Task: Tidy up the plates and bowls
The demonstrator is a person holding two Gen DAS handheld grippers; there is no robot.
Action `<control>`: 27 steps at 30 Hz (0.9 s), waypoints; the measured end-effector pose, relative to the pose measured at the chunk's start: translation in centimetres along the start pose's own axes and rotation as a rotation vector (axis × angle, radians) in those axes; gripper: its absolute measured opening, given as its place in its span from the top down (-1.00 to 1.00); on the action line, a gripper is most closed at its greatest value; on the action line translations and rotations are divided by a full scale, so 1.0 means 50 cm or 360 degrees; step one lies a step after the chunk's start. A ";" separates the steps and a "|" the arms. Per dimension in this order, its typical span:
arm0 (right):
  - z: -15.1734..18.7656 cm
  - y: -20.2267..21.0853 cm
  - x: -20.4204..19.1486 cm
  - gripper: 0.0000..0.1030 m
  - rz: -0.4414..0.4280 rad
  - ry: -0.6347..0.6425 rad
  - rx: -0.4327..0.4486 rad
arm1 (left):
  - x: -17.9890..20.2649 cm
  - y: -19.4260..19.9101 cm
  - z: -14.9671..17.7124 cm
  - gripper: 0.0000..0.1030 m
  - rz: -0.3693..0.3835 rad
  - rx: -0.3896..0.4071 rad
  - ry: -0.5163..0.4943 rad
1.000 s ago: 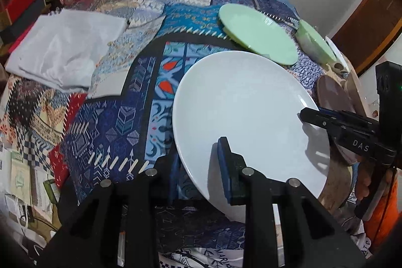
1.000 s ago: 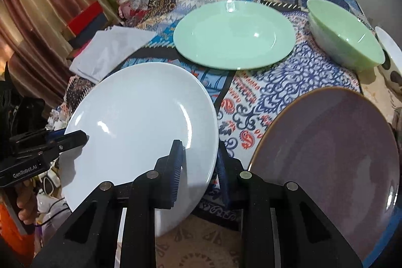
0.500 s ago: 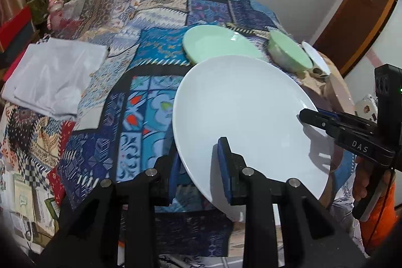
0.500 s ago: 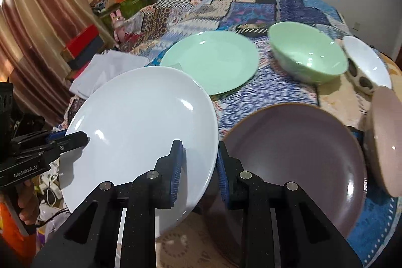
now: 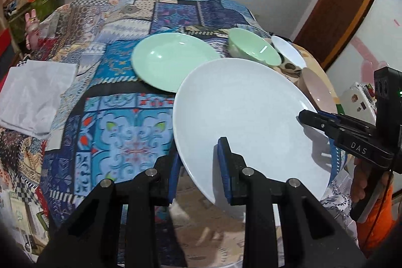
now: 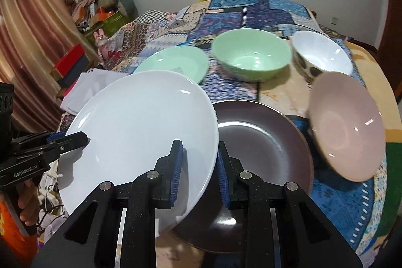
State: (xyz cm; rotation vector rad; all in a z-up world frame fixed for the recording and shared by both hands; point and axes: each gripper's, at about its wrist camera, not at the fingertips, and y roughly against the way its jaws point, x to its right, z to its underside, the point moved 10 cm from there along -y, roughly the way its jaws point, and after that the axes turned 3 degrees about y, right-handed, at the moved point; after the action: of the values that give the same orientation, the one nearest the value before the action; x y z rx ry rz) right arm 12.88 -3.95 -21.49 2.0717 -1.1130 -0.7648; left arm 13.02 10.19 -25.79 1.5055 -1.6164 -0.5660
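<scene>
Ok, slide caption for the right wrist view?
Both grippers hold the round white plate above the dark brown plate.

Patchwork-covered table (image 6: 281, 9), green plate (image 6: 176, 62), green bowl (image 6: 251, 57), brown plate (image 6: 263, 142)

The left wrist camera is looking forward along its fingers, close over the white plate (image 5: 241, 117), facing across the table (image 5: 125, 132) toward the far wall. The right wrist camera is looking from the plate's opposite edge — equally close. Both are sharing the plate, green plate (image 6: 176, 62), green bowl (image 6: 251, 57) — and each other's gripper.
</scene>
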 end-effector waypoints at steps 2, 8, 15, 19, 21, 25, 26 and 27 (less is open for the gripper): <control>0.005 0.004 0.018 0.53 0.0005 -0.0026 0.0003 | 0.017 -0.009 0.000 0.46 0.0009 -0.0011 -0.0015; 0.023 0.015 0.064 0.53 0.0021 -0.0074 -0.0003 | 0.066 -0.040 -0.002 0.46 0.0021 -0.0051 -0.0058; 0.050 0.016 0.105 0.53 0.0044 -0.0133 -0.0026 | 0.101 -0.074 0.004 0.46 0.0031 -0.0100 -0.0108; 0.063 0.014 0.119 0.53 0.0046 -0.0166 -0.0044 | 0.113 -0.098 0.009 0.46 0.0036 -0.0143 -0.0117; 0.068 0.010 0.128 0.53 0.0048 -0.0182 -0.0056 | 0.118 -0.109 0.011 0.46 0.0034 -0.0159 -0.0122; 0.078 0.001 0.142 0.53 0.0048 -0.0212 -0.0079 | 0.124 -0.132 0.016 0.46 0.0033 -0.0192 -0.0125; 0.080 0.000 0.145 0.53 0.0045 -0.0221 -0.0083 | 0.124 -0.139 0.017 0.46 0.0033 -0.0203 -0.0121; 0.082 -0.002 0.146 0.53 0.0045 -0.0225 -0.0085 | 0.124 -0.143 0.018 0.46 0.0032 -0.0210 -0.0119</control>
State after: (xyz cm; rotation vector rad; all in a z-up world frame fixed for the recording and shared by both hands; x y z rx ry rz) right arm 13.31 -11.31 -25.41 1.9783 -1.1827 -0.9286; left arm 16.90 2.77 -30.31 1.3845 -1.6163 -0.7111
